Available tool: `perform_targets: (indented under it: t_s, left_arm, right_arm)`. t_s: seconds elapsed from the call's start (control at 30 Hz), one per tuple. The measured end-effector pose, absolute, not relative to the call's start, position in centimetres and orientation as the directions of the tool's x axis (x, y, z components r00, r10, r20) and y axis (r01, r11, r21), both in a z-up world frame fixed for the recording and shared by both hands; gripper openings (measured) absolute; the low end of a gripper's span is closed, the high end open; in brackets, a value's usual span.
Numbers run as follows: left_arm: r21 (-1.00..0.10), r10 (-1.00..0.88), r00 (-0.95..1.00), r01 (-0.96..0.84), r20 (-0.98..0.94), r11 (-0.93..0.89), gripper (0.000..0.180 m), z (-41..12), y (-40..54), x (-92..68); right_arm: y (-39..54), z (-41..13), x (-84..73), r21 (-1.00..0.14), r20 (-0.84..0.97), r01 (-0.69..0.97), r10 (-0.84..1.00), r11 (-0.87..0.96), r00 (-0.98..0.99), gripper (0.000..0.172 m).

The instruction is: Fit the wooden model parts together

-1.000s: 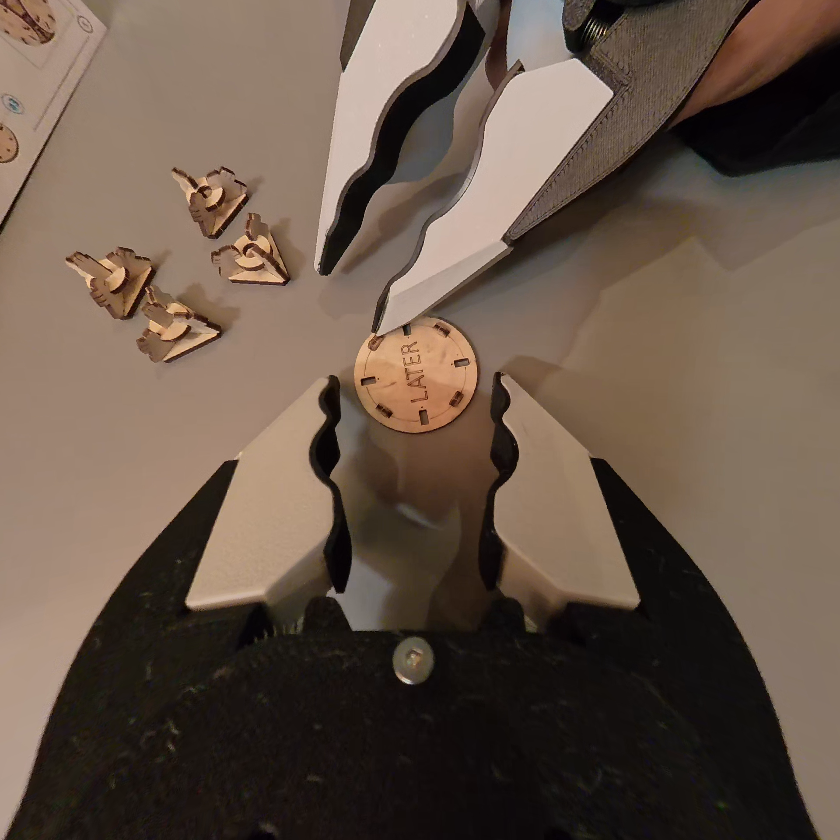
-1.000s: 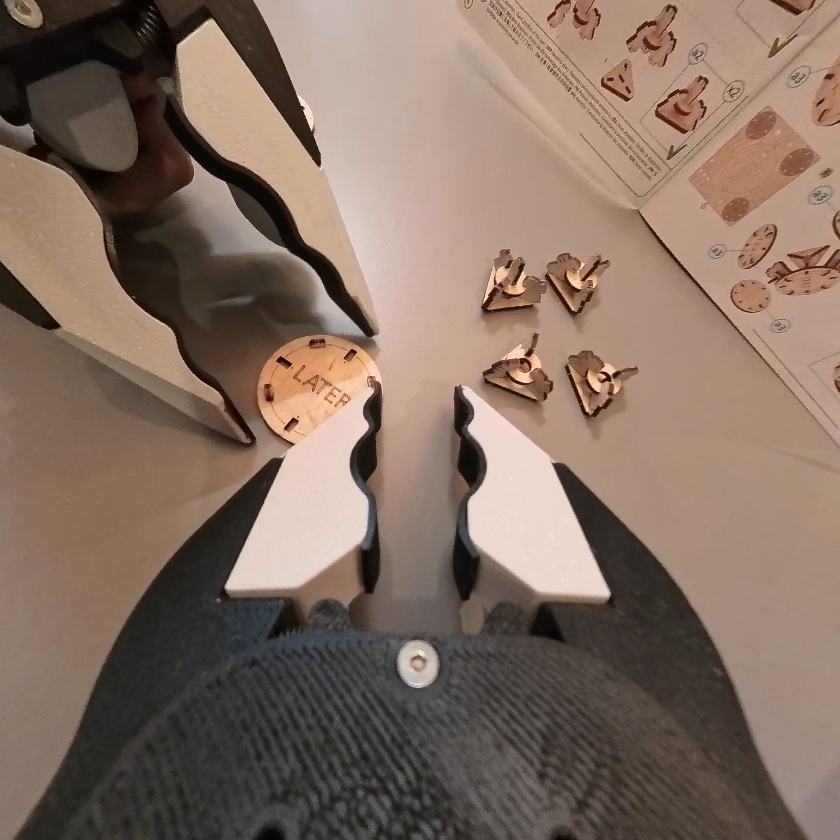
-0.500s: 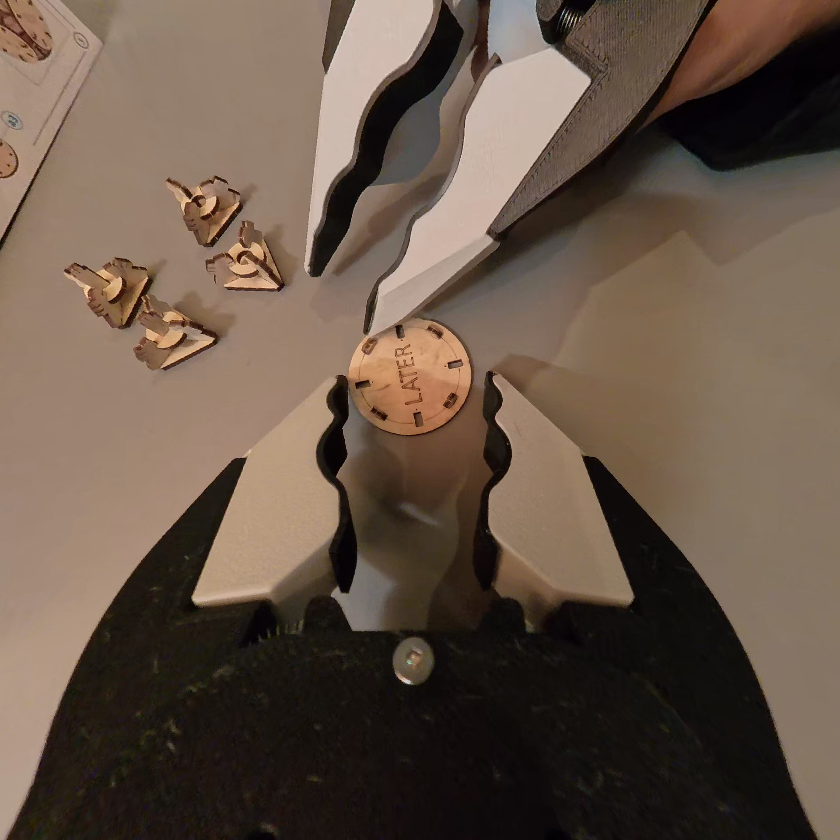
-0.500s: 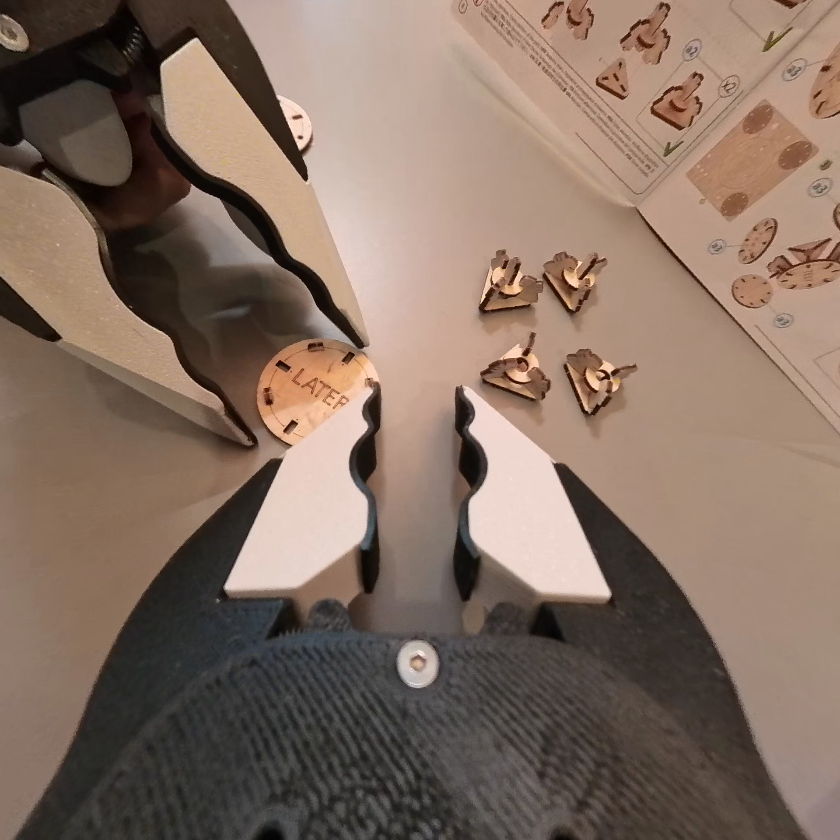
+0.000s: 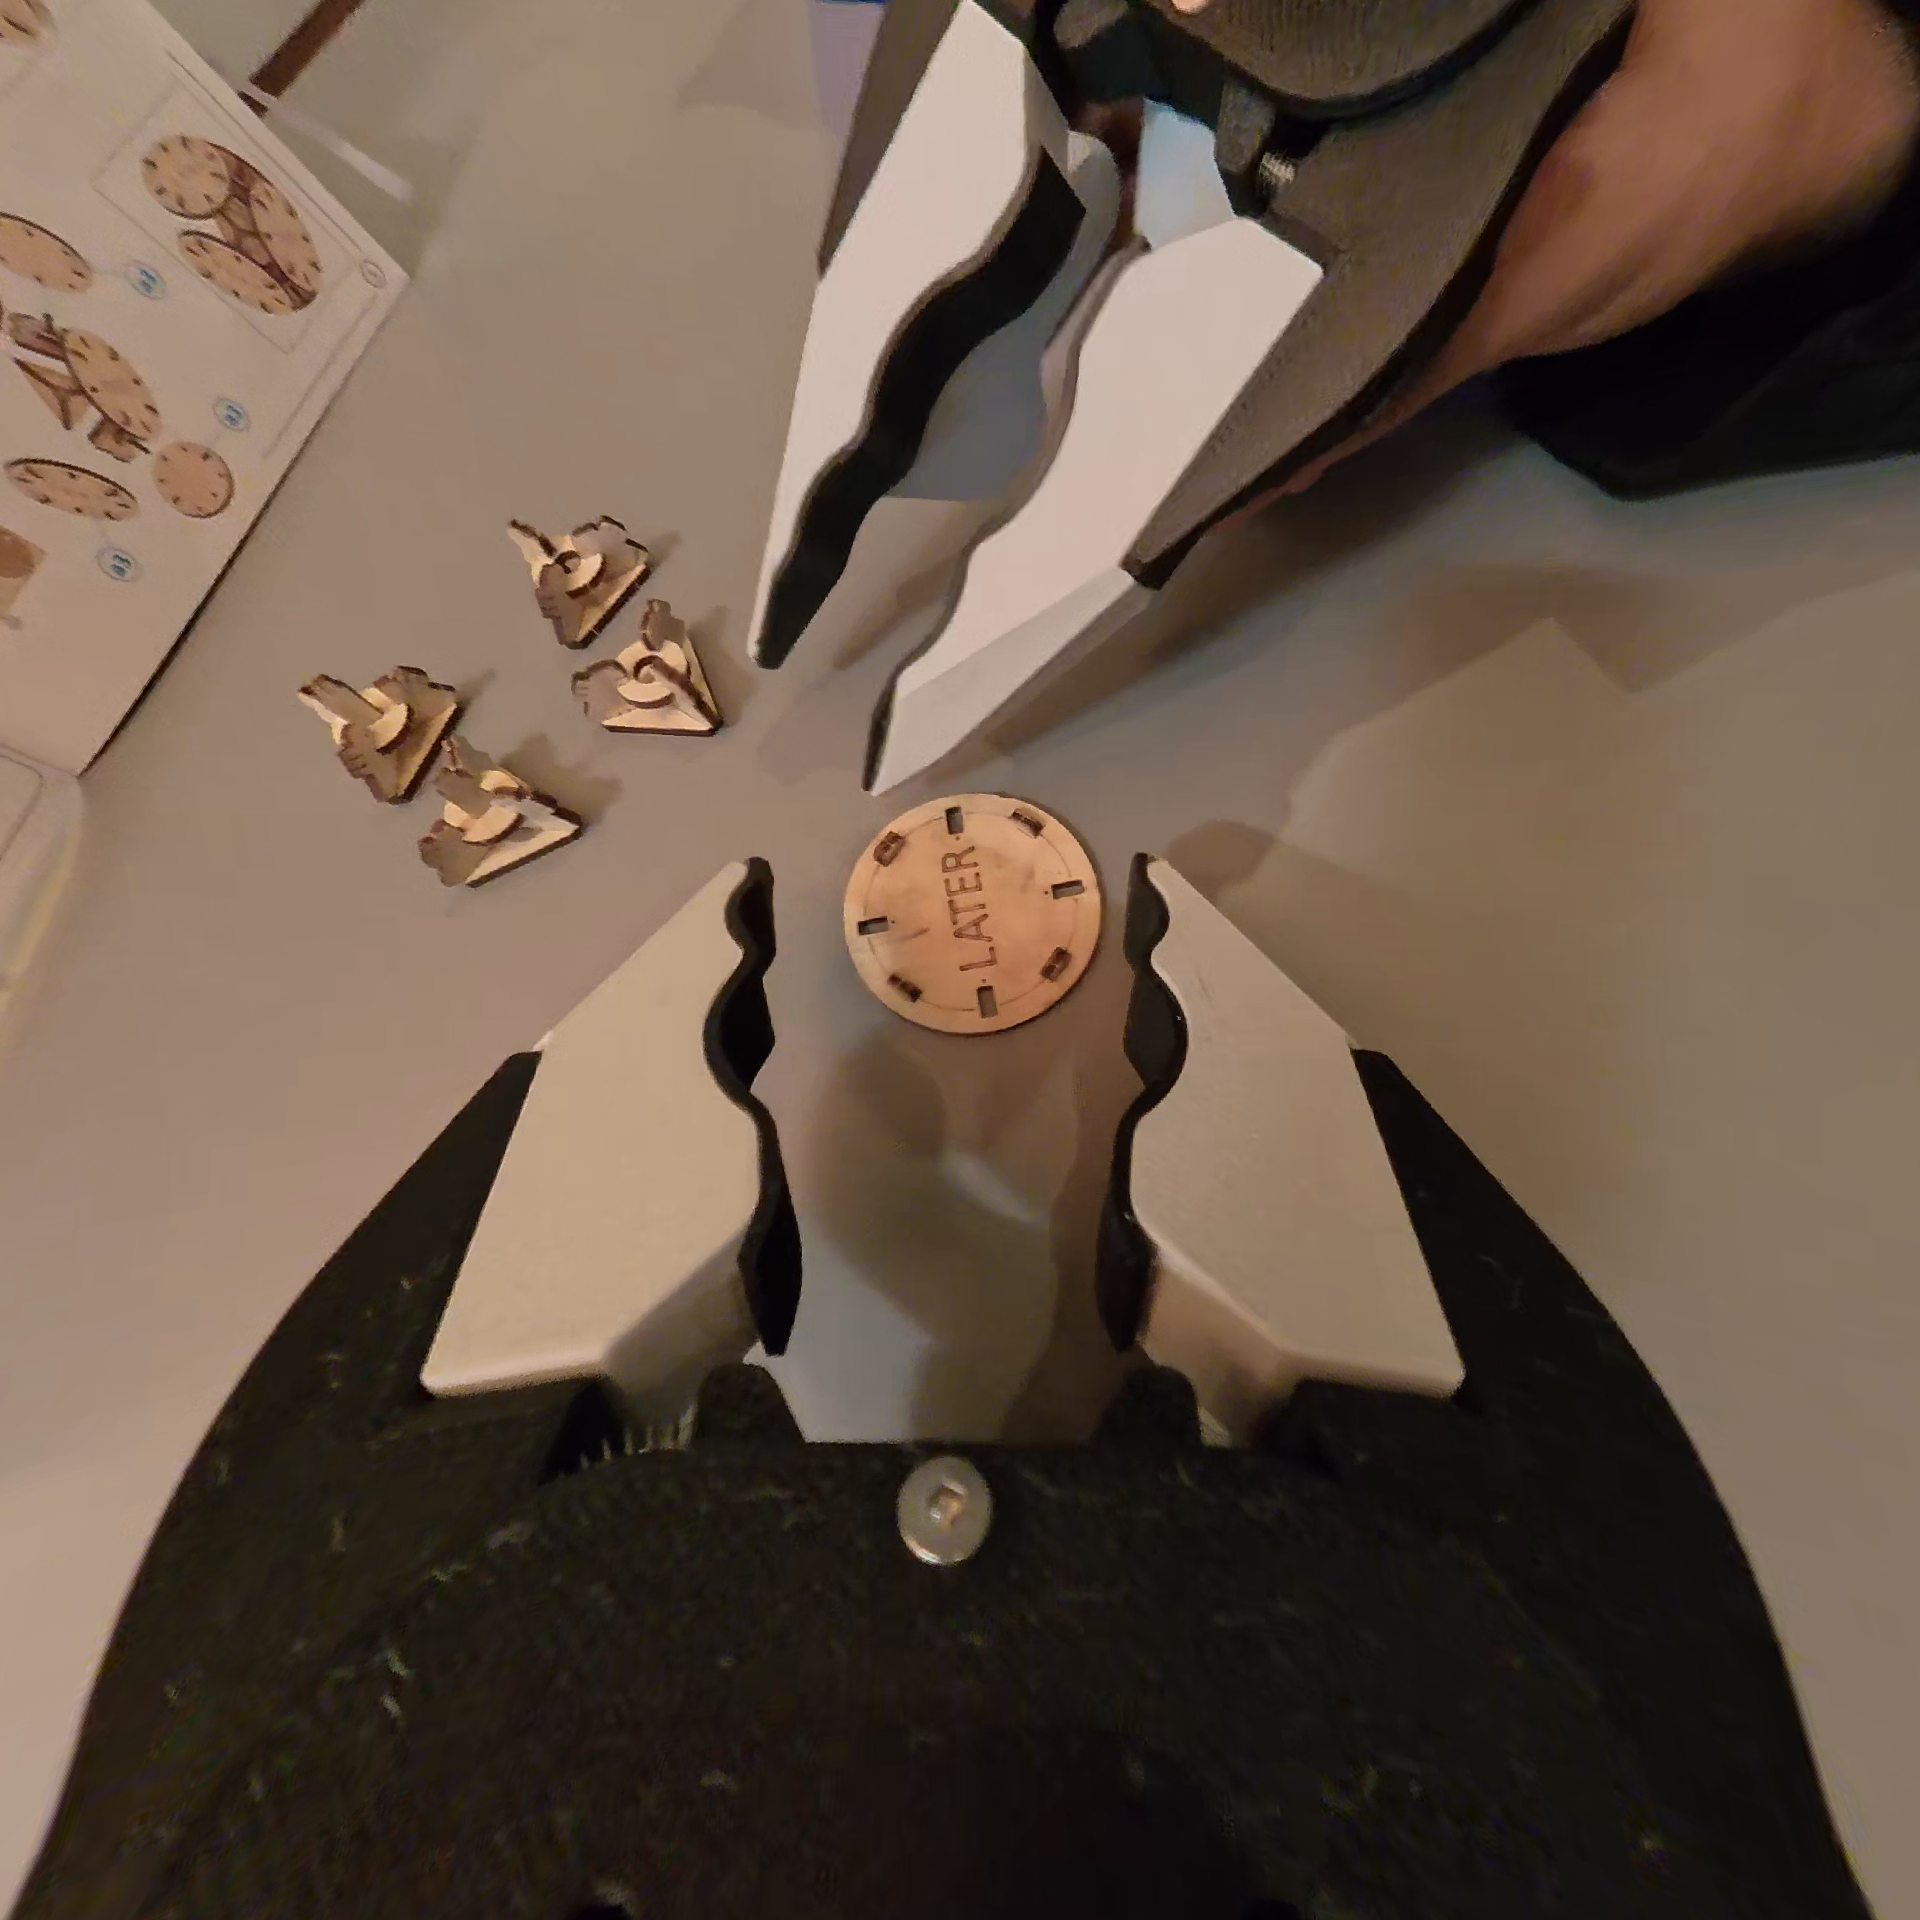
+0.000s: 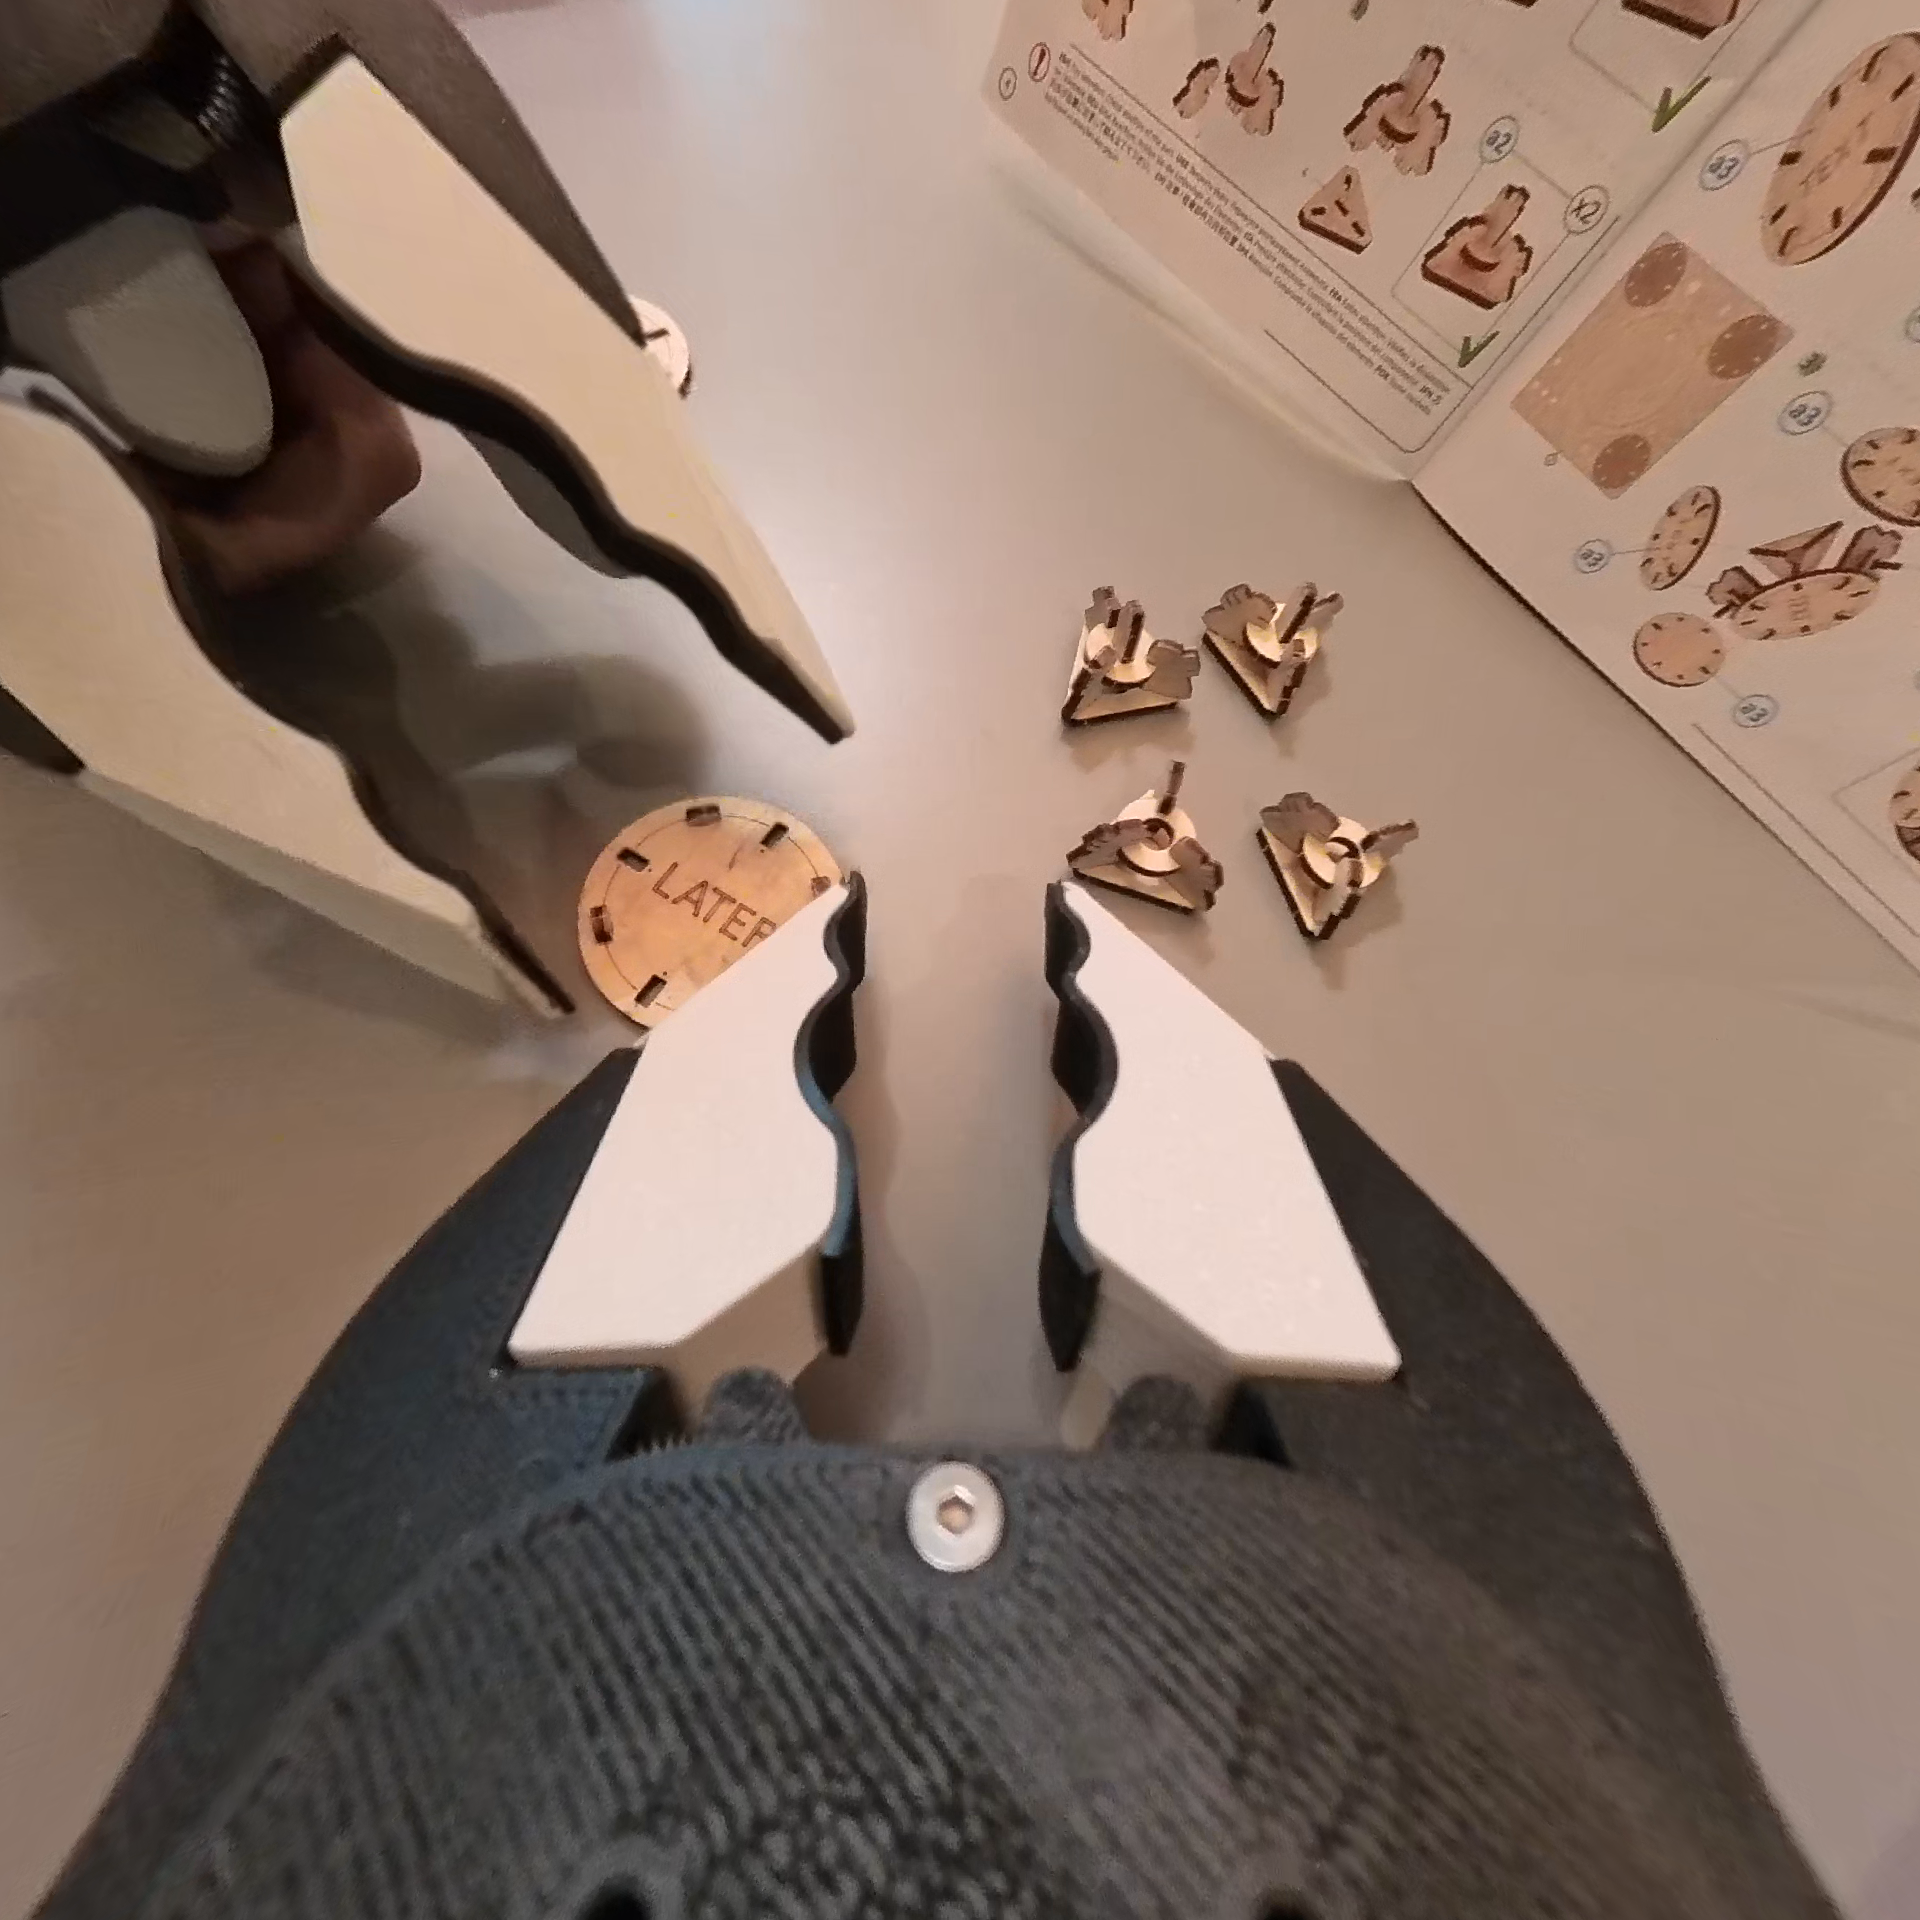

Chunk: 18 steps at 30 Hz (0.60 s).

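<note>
Wooden round flat disc lies untouched between wide-open left gripper fingers; closing could slide it. Half-open right gripper holds nothing.

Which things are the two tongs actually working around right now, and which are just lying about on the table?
At the tongs:
- round wooden disc, flat between the open left tongs, untouched
- right tongs, open, one tip beside the disc

Lying about:
- four small triangular wooden pieces
- instruction sheet
- grey table

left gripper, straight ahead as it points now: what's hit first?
Likely the round wooden disc, lying flat between the open left gripper fingertips without touching either; just beyond it, the right gripper's fingertip. Height above the table unclear.
</note>
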<state>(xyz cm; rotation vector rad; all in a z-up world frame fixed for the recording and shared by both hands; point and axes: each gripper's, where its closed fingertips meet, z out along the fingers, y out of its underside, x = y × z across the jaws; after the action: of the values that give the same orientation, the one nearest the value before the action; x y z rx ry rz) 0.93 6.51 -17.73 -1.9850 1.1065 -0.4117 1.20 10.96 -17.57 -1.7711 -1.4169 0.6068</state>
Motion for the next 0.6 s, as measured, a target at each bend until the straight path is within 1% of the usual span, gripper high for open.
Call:
perform_targets:
  t_s: [0.07, 0.13, 0.2, 0.3, 0.37, 0.47, 0.53, 0.6]
  left_arm:
    - [-0.794, -0.809, 0.585, -0.516, -0.053, -0.321, 0.069, -17.4, 6.8, 0.6]
    - [-0.801, -0.801, 0.598, -0.458, 0.043, -0.385, 0.068, -17.3, 7.0, 0.3]
    - [-0.798, -0.792, 0.591, -0.401, 0.15, -0.45, 0.068, -17.2, 7.1, 0.0]
    - [-0.797, -0.779, 0.578, -0.338, 0.243, -0.5, 0.068, -16.8, 7.2, -0.1]
    - [-0.802, -0.772, 0.585, -0.323, 0.249, -0.503, 0.071, -16.7, 7.4, -0.3]
    - [-0.804, -0.77, 0.604, -0.345, 0.205, -0.485, 0.076, -16.8, 7.4, -0.3]
    - [-0.797, -0.782, 0.609, -0.403, 0.133, -0.45, 0.078, -17.2, 7.3, -0.1]
    - [-0.765, -0.797, 0.603, -0.498, 0.032, -0.407, 0.078, -18.2, 7.0, 0.2]
  right_arm:
    - [10.9, -17.7, 1.1, -0.799, 0.1, 0.596, 0.961, -0.077, 0.259, 0.034]
    - [10.9, -17.8, 1.1, -0.799, 0.04, 0.589, 0.967, -0.122, 0.253, 0.033]
    - [11.0, -17.5, 1.2, -0.807, -0.091, 0.548, 0.963, -0.22, 0.253, 0.036]
    - [11.8, -15.5, 1.7, -0.843, -0.283, 0.399, 0.928, -0.362, 0.244, 0.036]
    - [12.4, -14.1, 2.3, -0.847, -0.391, 0.293, 0.894, -0.443, 0.22, 0.034]
    - [12.9, -12.9, 2.9, -0.804, -0.547, 0.177, 0.823, -0.568, 0.155, 0.035]
    - [12.6, -12.2, 2.8, -0.769, -0.619, 0.129, 0.78, -0.626, 0.092, 0.037]
    - [12.0, -12.0, 2.5, -0.746, -0.653, 0.124, 0.755, -0.654, 0.054, 0.038]
